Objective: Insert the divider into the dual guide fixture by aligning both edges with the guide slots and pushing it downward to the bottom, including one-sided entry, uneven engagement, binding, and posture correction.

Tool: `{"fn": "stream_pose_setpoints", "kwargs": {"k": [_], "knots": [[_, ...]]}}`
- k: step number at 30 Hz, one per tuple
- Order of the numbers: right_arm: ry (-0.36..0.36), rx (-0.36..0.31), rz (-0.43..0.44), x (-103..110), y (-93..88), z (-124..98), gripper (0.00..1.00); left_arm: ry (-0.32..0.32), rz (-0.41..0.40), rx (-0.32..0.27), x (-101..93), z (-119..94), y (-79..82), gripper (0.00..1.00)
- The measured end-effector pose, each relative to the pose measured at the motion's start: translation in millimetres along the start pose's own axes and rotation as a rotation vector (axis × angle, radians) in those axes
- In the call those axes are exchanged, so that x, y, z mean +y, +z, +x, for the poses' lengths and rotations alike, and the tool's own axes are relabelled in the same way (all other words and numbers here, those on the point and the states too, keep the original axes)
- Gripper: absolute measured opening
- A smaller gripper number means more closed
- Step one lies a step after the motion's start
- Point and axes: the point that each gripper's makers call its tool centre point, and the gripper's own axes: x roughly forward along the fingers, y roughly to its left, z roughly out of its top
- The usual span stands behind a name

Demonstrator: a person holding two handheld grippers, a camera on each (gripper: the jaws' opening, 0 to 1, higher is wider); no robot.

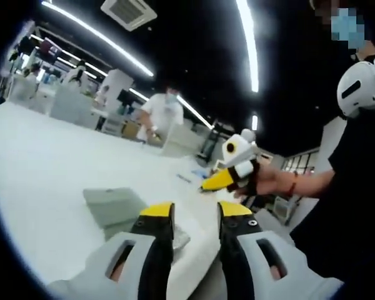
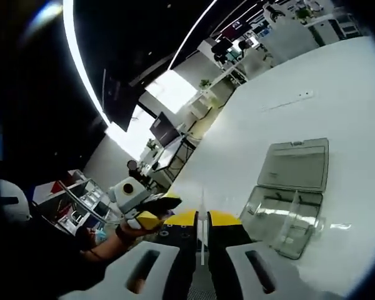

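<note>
My right gripper [image 2: 202, 219] is shut on the divider [image 2: 202, 240], a thin clear plate seen edge-on as a pale line between the yellow-tipped jaws. Ahead and to its right, the guide fixture [image 2: 281, 219] lies on the white table, a clear box with its grey lid [image 2: 297, 165] folded open behind it. My left gripper [image 1: 195, 212] is open, with nothing between its jaws. It hovers over the table edge, with the fixture's grey lid [image 1: 112, 205] just to its left. The right gripper [image 1: 217, 181] also enters the left gripper view, held in a gloved hand. The left gripper [image 2: 156, 211] appears at the left of the right gripper view.
The white table [image 1: 44, 169] stretches far to the back. Its near edge runs under both grippers. A small flat strip [image 2: 287, 100] lies further out on it. A person in white [image 1: 164, 112] stands beyond the table. A person in dark clothes [image 1: 356, 187] is close on the right.
</note>
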Motion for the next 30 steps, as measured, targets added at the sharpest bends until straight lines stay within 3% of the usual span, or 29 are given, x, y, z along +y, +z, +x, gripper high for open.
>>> {"fn": "stream_pose_setpoints", "kwargs": {"k": [6,9,15,19,23,30], "knots": [[-0.053,0.033,0.031,-9.7,1.4,8.6,0.00,0.048,-0.004,0.001,12.4,-8.6,-4.4,0.28],[-0.114,0.052,0.019,-19.9,0.1,11.9,0.00,0.052,0.015,0.009,15.7,-10.6,-2.5,0.31],[-0.151,0.099,-0.002,-24.7,-6.8,19.8,0.00,0.055,0.040,0.026,24.3,-8.0,-2.5,0.36],[-0.183,0.122,-0.024,-29.9,-9.1,24.8,0.00,0.035,0.010,-0.006,28.5,-6.7,-1.4,0.37],[-0.248,0.128,0.081,-43.0,-8.1,26.9,0.00,0.047,0.024,-0.005,32.9,-6.6,-1.9,0.40],[-0.322,0.166,0.113,-64.2,-13.4,33.4,0.00,0.067,0.044,0.029,44.6,-8.0,-10.1,0.47]]}}
